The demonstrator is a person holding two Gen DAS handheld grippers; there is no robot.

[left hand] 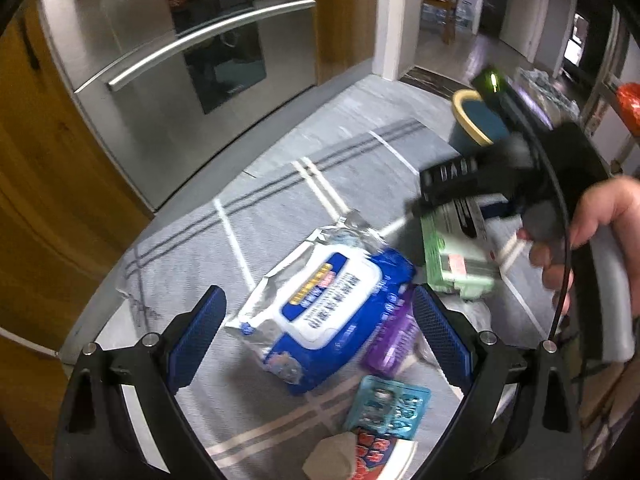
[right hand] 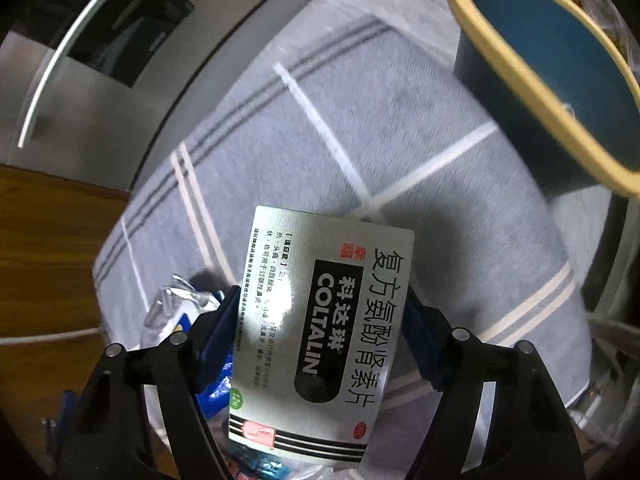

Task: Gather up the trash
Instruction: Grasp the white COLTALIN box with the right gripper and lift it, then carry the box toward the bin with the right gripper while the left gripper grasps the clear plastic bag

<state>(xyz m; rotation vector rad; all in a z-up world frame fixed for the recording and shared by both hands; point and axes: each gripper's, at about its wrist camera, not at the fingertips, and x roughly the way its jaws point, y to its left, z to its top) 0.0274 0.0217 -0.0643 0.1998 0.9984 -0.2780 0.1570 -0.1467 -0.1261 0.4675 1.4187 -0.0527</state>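
Green-edged medicine box [right hand: 320, 320] clamped lengthwise in the right gripper [right hand: 320, 332]; bin [right hand: 520, 76] lies ahead, up-right; left gripper [left hand: 316, 332] gapes empty.

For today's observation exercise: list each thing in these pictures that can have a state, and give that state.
Left gripper: open, empty, above the wet-wipes pack.
Right gripper: shut on the medicine box.
Medicine box: closed, lifted off the cloth.
Wet-wipes pack: crumpled, flap shut, lying flat.
Bin: upright, open-topped.
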